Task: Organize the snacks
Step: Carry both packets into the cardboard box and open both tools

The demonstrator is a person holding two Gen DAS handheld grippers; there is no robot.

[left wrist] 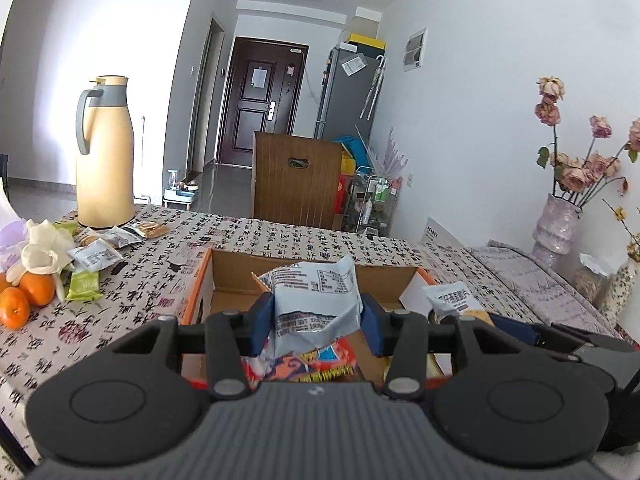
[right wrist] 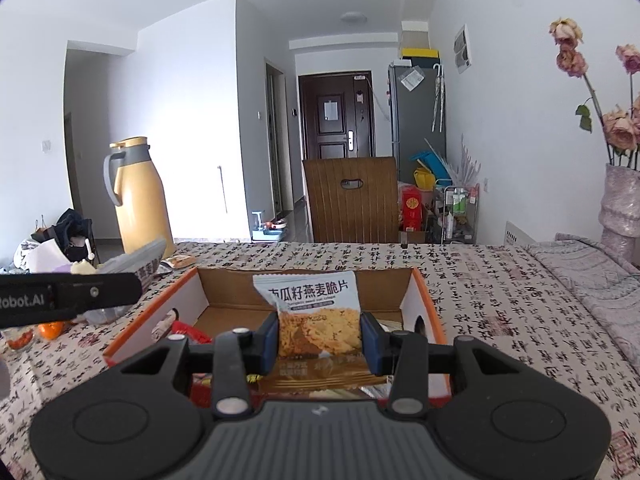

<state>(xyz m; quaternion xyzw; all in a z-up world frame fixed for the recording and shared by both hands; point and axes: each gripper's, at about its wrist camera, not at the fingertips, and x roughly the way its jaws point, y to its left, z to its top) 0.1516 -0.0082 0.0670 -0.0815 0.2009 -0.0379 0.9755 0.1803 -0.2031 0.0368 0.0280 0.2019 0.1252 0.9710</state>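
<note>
Bright daylight is flooding in from the left behind the thermos jug, washing out the wall there, while fisheye distortion is bending edges and vignetting corners, everything staying fairly sharp

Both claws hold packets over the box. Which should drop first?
Probably right: the right claw holds its oat-crisp packet upright over the orange-rimmed cardboard box's bare floor.

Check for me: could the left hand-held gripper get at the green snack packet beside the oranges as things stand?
Probably not yet. The left hand-held gripper is already shut on a grey-blue snack packet above the cardboard box. The path to the green packet looks clear.
</note>
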